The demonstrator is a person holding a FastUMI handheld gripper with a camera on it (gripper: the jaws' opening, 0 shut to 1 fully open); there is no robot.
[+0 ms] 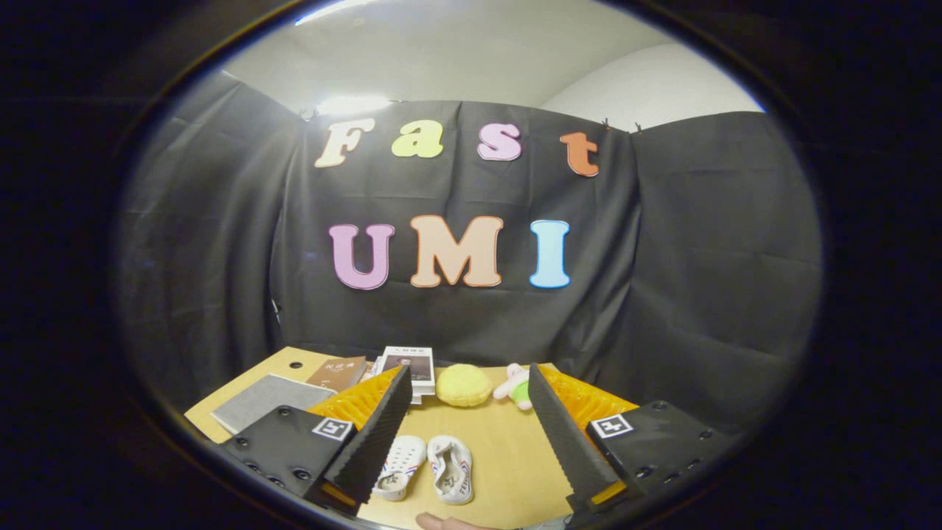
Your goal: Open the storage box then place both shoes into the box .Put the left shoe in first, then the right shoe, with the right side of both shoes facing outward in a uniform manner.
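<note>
Between our two fingers, down at about six o'clock from the gripper (467, 423), we have the pair of small white shoes lying side by side on the wooden table (515, 456): the left-hand shoe (399, 467) and the right-hand shoe (451, 468), just touching or nearly so. Our fingers stand wide apart, gripping nothing, and we hover above the tabletop looking level toward the booth wall.

We see no storage box we can name with confidence, so the risk, as we judge it, is grabbing a shoe before any lid is opened. The shoes sit so close that closing on one could drag the other. Beyond the fingertips at twelve o'clock lie a yellow round plush (464, 385), a small pink-and-green toy (515, 386) and some books (410, 370), clutter we could clip. At six o'clock a fingertip of a person's hand (441, 522) peeks in.
</note>
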